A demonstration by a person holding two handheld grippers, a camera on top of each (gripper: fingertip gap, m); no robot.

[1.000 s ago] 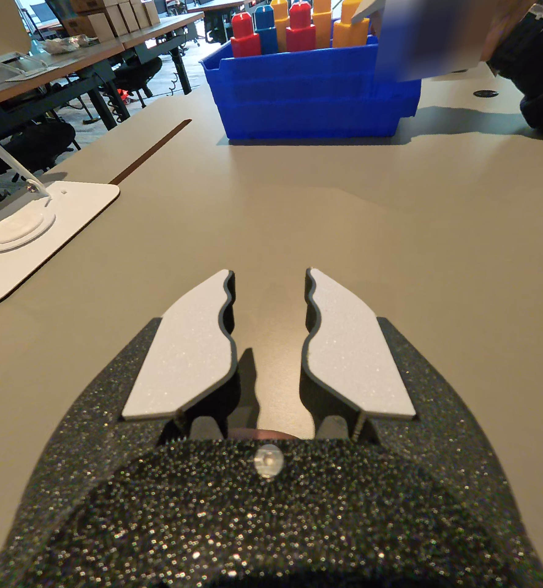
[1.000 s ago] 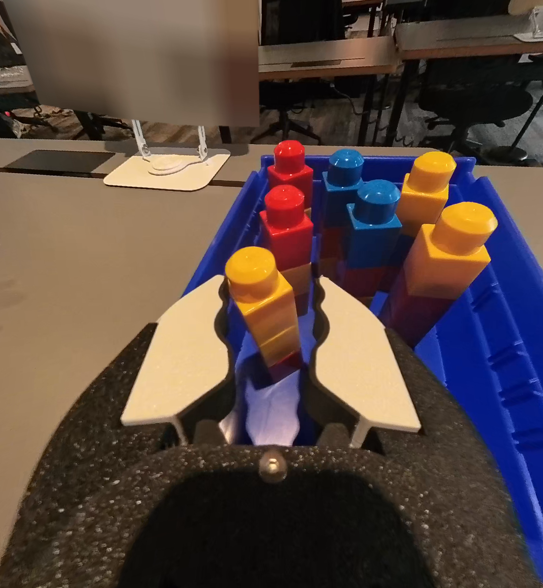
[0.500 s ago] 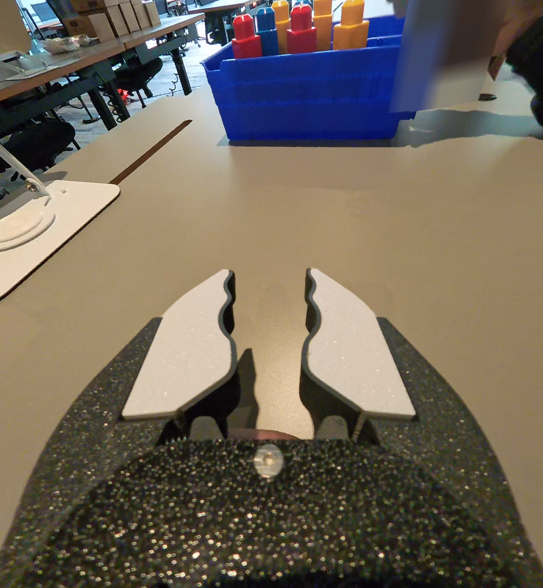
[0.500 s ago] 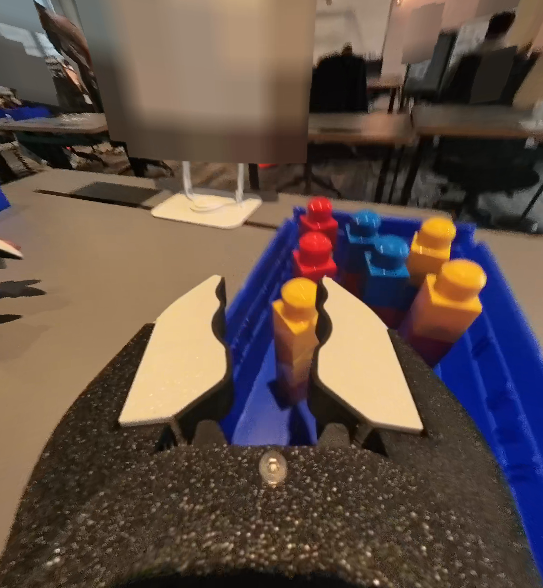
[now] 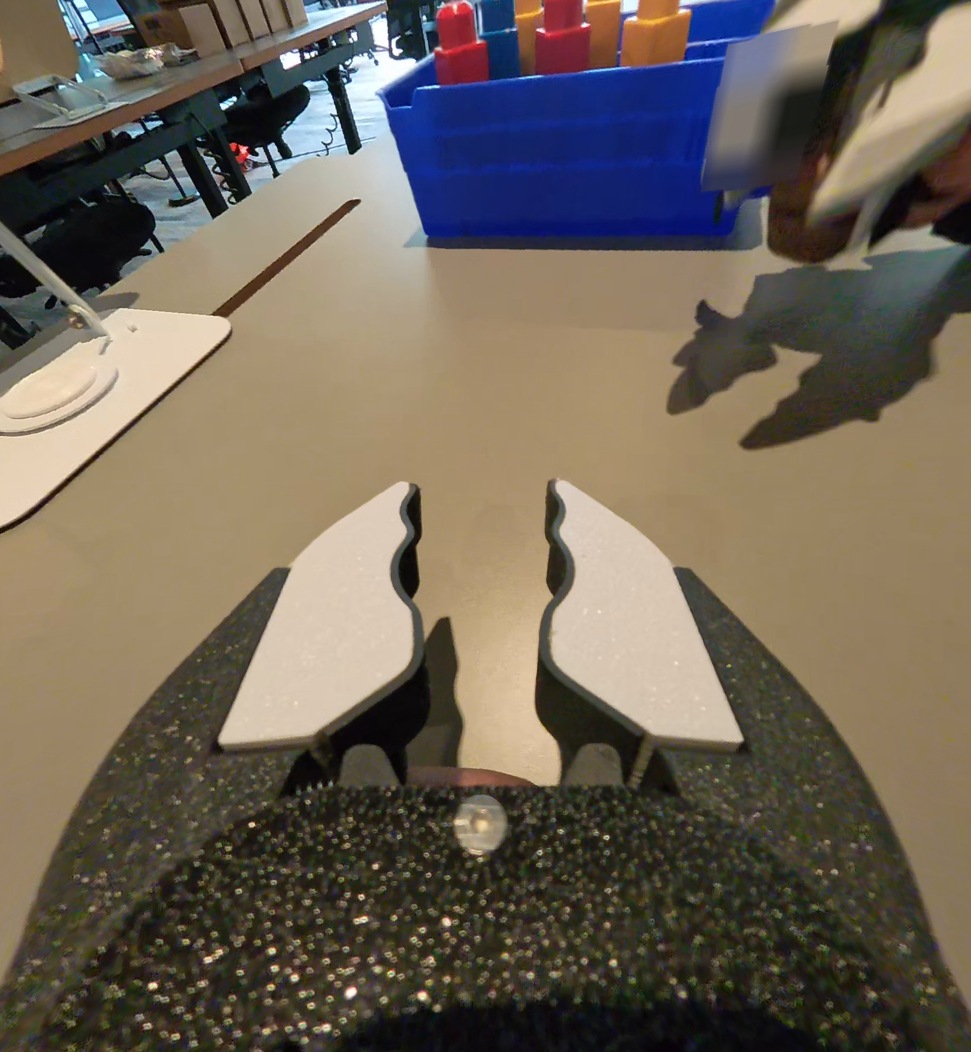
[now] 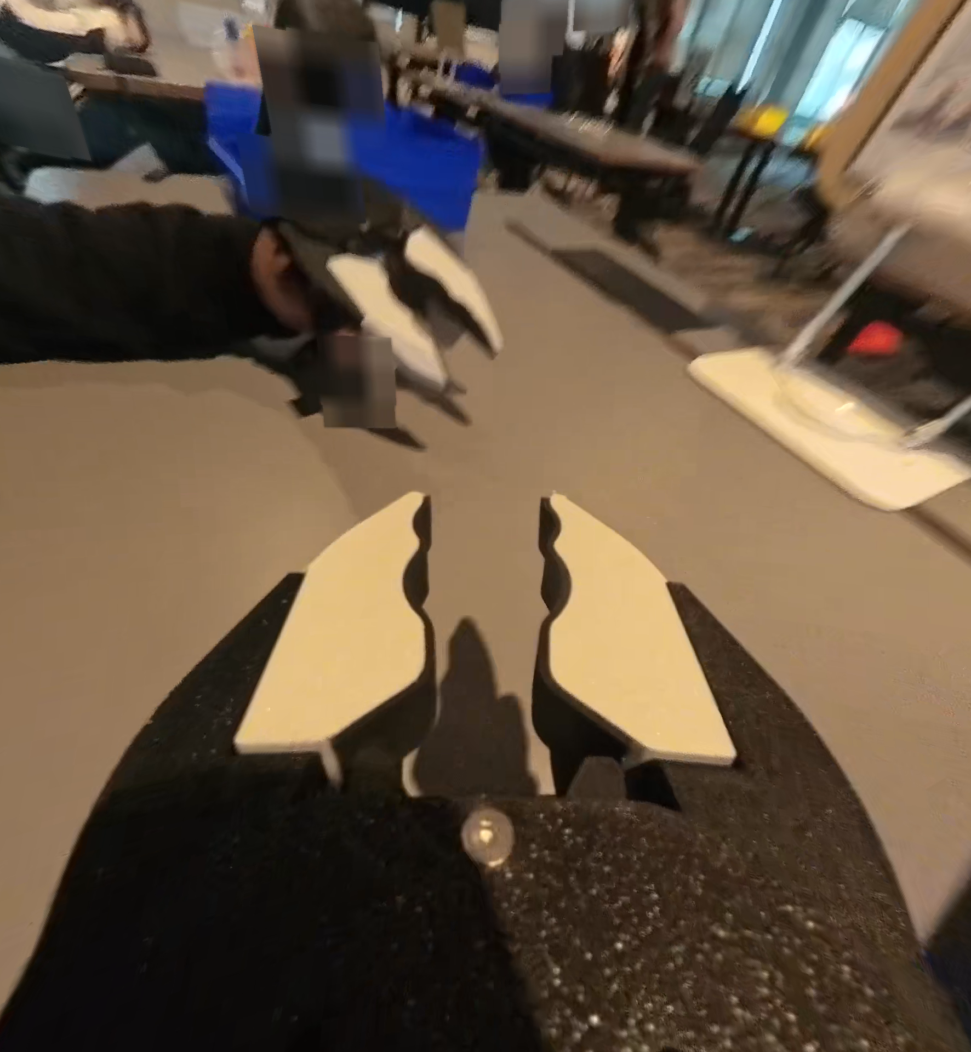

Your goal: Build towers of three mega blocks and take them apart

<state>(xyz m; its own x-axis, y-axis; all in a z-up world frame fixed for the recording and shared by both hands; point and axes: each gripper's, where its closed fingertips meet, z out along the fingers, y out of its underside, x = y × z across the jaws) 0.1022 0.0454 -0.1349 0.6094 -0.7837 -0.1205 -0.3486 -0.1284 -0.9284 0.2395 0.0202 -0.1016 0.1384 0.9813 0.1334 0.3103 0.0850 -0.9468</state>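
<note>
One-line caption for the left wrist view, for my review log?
Left tongs open and empty above the tan table; block towers stand in the blue bin ahead, right tongs blurred at upper right.

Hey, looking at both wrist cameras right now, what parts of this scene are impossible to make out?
- Block towers, left wrist view: lower blocks hidden behind the blue bin wall, tops cut by the upper edge.
- Right gripper, left wrist view: motion-blurred and cut by the right edge.
- Left gripper, right wrist view: partly covered by mosaic patches.
- Background desks, right wrist view: smeared by motion blur.

Bright overhead light throws hard shadows on the table (image 5: 529,353) (right wrist view motion-blurred).
</note>
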